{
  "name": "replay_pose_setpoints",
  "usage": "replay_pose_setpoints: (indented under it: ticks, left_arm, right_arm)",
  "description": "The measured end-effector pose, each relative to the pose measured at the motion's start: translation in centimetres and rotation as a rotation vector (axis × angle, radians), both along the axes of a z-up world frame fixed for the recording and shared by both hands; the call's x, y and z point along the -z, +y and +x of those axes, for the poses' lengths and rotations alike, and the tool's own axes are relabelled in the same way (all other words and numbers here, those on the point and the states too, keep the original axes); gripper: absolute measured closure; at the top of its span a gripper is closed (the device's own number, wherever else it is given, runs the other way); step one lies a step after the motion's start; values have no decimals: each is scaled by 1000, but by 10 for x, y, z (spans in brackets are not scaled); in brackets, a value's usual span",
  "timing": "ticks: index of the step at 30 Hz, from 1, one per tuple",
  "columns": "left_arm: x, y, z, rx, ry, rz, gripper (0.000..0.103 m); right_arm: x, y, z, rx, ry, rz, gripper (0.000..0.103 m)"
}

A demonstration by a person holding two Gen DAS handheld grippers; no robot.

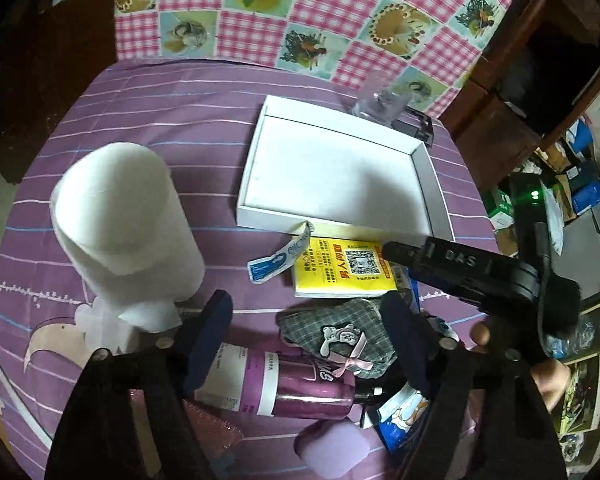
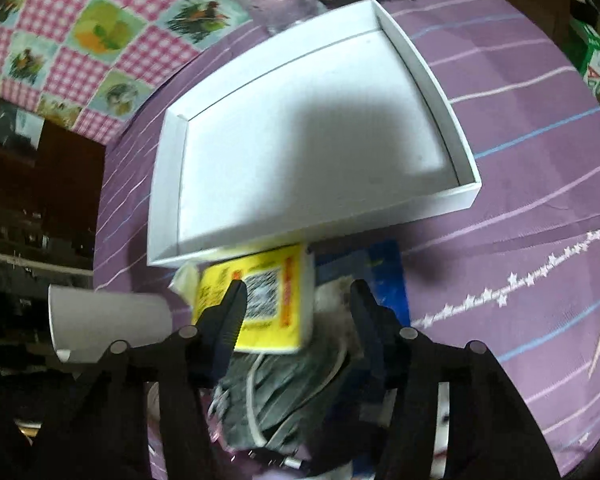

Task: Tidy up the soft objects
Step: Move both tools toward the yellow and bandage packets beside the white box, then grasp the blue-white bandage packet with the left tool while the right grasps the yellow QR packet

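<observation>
My left gripper (image 1: 312, 332) and right gripper (image 2: 298, 308) both hang unclenched above the grey pouch (image 1: 336, 336), beside the empty box (image 1: 340, 176). I should pinch only fabric.

The tablecloth (image 1: 148, 128) is purple with thin white and blue stripes. The open box (image 1: 332, 172) is white, also the paper roll (image 1: 120, 216). The packet (image 1: 344, 266) is yellow. The pouch (image 1: 340, 336) is grey checked, with a pink bow. At the upper frame, a cloth (image 1: 300, 8) has pink check and fruit squares.
</observation>
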State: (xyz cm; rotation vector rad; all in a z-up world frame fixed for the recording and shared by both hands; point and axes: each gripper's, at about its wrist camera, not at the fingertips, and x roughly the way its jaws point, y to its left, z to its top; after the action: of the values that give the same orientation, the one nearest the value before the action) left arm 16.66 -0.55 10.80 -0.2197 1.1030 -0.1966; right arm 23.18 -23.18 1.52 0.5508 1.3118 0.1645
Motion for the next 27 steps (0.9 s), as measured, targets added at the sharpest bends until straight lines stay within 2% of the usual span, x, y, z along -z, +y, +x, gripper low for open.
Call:
replay_pose_setpoints:
  ticks: [6,11,15,18,21,23,25,27]
  left_arm:
    - [13,2,9,2,30,-12,29]
    - [21,-1,15,12,13,24,29]
    - [32,-8,25,28,26,53,29]
    - [43,-18,37,62,47,85,37]
    - [51,-26,52,92,71,112,38]
    - [58,-32,65,93,94,113,43]
    - [66,-35,74,88,121,118,53]
    - [71,-36,78,76,126,129,57]
  right_arm:
    - [16,-2,14,-38,-17,49,51]
    - [12,2,12,-68,-24,30,55]
    - [16,4,10,-89,17,42,59]
    - [17,3,10,-95,20,49,59]
    - [19,0,11,-85,29,78,59]
    - [20,-3,10,-75,40,108,59]
    - [21,-5,10,-71,54,131,61]
    - [23,-7,10,-70,71,157,65]
